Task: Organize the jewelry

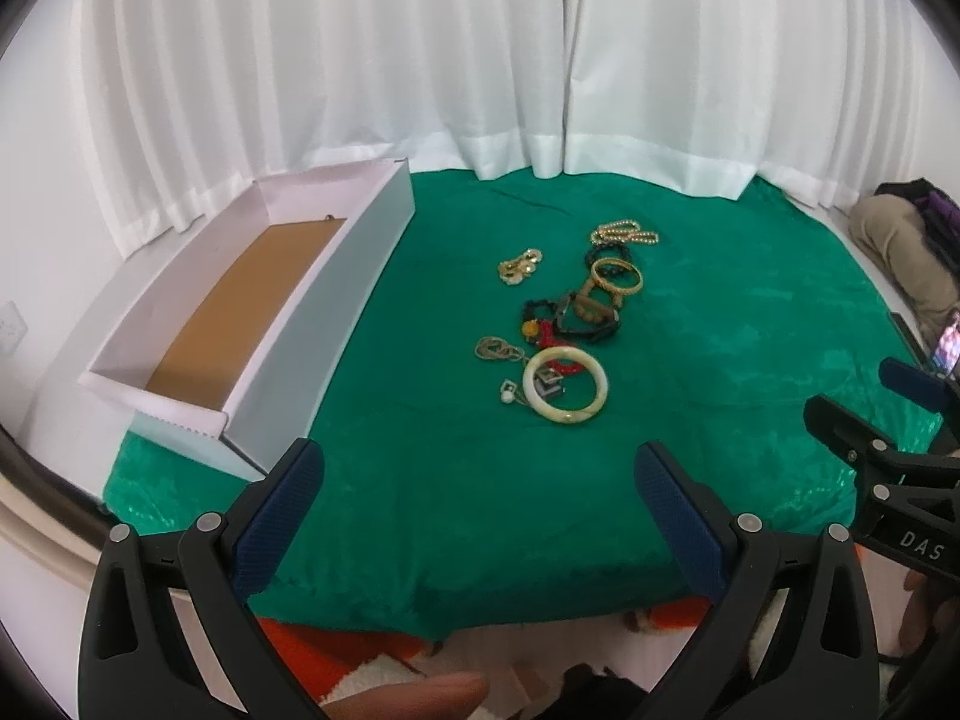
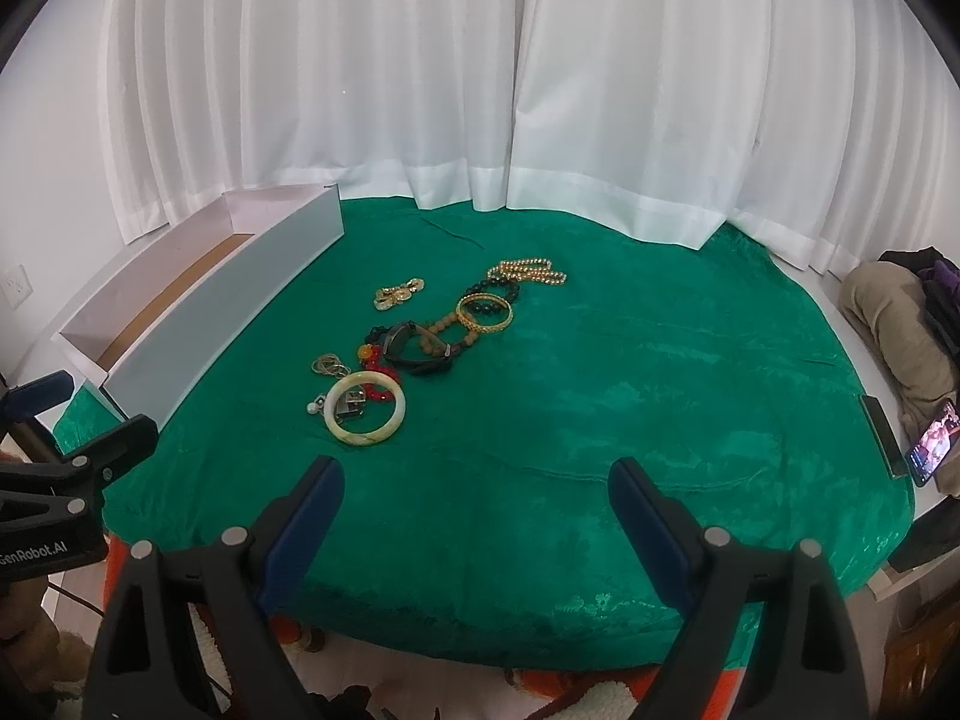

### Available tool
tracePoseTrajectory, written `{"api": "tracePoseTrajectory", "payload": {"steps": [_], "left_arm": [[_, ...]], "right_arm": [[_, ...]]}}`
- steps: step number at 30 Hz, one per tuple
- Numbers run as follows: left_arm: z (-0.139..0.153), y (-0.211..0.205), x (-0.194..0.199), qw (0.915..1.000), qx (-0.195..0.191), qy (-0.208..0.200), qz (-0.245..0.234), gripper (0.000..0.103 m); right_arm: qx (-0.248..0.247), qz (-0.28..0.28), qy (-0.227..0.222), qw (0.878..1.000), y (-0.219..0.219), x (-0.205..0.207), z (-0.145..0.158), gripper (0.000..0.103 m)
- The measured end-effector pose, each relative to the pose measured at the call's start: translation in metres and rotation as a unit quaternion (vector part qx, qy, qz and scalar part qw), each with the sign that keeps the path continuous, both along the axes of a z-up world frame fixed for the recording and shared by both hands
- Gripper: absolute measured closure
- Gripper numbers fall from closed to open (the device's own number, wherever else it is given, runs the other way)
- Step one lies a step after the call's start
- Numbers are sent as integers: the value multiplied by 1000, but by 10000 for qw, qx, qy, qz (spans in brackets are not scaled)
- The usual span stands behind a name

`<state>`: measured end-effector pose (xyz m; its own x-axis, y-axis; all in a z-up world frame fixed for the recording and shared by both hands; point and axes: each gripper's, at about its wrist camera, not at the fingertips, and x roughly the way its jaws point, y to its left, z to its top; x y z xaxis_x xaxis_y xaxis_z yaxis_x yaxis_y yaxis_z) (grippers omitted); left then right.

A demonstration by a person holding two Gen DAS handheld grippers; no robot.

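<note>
Left gripper (image 1: 474, 474): jaws apart, empty | Right gripper (image 2: 477, 489): jaws apart, empty | Jewelry: pale cream stone bangle (image 1: 564, 387) nearest in pile, mid green velvet cloth (image 1: 720, 360) | Advice: pinch one rim squarely, lift clear of chains, carry to long white cardboard box (image 1: 336, 300) at left.

Both wrist views look forward and down from the near edge of the green cloth (image 1: 690, 360) toward the white curtain (image 1: 420, 60). The left view sits nearer the white box (image 1: 336, 300), the right view farther right. Both share the jewelry pile (image 2: 420, 348), seen at middle distance.
</note>
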<state>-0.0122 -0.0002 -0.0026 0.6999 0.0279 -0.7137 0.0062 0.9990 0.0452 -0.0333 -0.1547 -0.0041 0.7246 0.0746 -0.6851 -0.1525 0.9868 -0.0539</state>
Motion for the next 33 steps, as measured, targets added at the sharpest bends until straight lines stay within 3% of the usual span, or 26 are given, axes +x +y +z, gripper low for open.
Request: {"api": "tracePoseTrajectory", "payload": {"steps": [33], "left_arm": [[2,-6,0,10000,-4,66,-27,0]], "right_arm": [[53,42,15,10000,2,-1,2,11]]}}
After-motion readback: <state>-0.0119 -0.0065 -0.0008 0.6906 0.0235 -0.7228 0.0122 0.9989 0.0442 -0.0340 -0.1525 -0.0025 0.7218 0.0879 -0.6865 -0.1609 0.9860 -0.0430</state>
